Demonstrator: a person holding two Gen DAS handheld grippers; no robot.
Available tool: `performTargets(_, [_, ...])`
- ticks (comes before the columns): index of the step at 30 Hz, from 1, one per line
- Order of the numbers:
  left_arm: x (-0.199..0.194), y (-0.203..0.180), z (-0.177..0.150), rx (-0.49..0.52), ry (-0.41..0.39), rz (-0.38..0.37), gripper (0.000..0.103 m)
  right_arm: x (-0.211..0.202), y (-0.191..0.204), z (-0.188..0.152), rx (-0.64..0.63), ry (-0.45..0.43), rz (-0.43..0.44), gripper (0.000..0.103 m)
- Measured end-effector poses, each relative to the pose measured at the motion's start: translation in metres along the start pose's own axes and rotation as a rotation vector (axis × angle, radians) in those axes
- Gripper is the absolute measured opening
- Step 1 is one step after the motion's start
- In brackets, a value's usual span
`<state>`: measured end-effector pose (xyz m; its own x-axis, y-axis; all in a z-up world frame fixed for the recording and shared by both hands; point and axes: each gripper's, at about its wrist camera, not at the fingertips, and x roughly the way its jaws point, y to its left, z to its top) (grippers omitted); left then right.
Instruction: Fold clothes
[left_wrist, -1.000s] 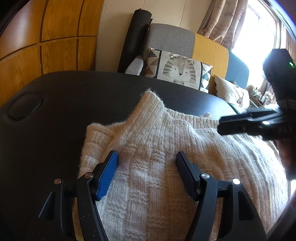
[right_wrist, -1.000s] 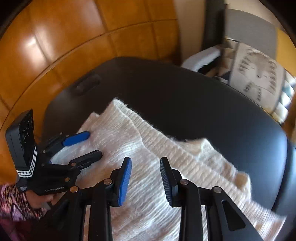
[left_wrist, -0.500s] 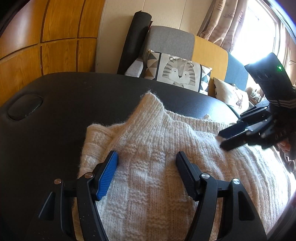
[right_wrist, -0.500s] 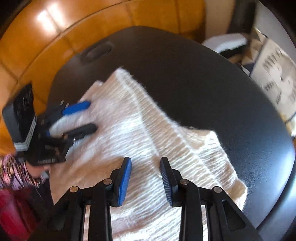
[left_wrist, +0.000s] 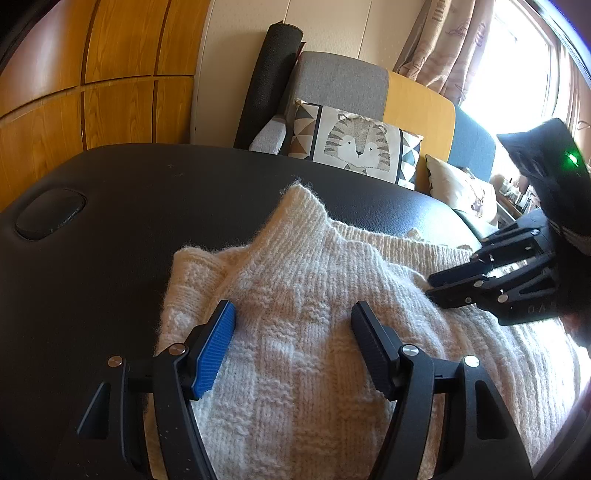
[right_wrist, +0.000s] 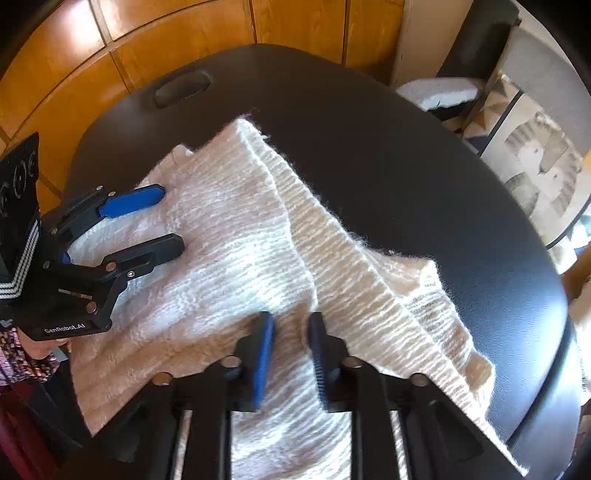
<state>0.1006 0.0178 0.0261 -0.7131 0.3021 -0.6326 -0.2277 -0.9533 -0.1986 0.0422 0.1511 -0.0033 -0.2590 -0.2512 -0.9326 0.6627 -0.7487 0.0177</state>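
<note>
Left gripper (left_wrist: 293, 341) spread above one cream sweater (left_wrist: 295, 295); right gripper (right_wrist: 290, 332), lower centre, steeply tilted, jaws closing, perhaps pinching knit.

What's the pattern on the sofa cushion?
A grey striped tiger face with triangle borders on the cushion; clearest in left wrist view.

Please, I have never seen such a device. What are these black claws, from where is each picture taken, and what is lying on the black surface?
There is no robot: a person holds a two-finger gripper in each hand, and each carries a wide-angle camera looking along its fingers. One picture comes from the left gripper, the other from the right gripper; each also shows the other tool. A cream knitted sweater lies partly folded on a black padded table. The left jaws stand open above the knit and hold nothing. The right jaws are closing, with a ridge of sweater between them.
</note>
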Motion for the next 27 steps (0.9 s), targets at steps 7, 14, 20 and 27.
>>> performTargets(7, [-0.006, 0.004, 0.0, -0.022, -0.021, -0.037, 0.069, -0.015, 0.037, -0.018, -0.059, -0.139, -0.286, 0.002])
performTargets(14, [-0.027, 0.023, 0.001, -0.119, -0.13, -0.169, 0.084, -0.031, 0.042, -0.026, -0.036, -0.28, -0.416, 0.001])
performTargets(20, [-0.021, 0.033, 0.001, -0.185, -0.111, -0.187, 0.085, -0.042, 0.04, -0.012, -0.001, -0.362, -0.463, 0.0])
performTargets(27, [-0.016, 0.034, 0.0, -0.197, -0.082, -0.179, 0.085, -0.018, -0.003, 0.0, 0.163, -0.198, -0.04, 0.022])
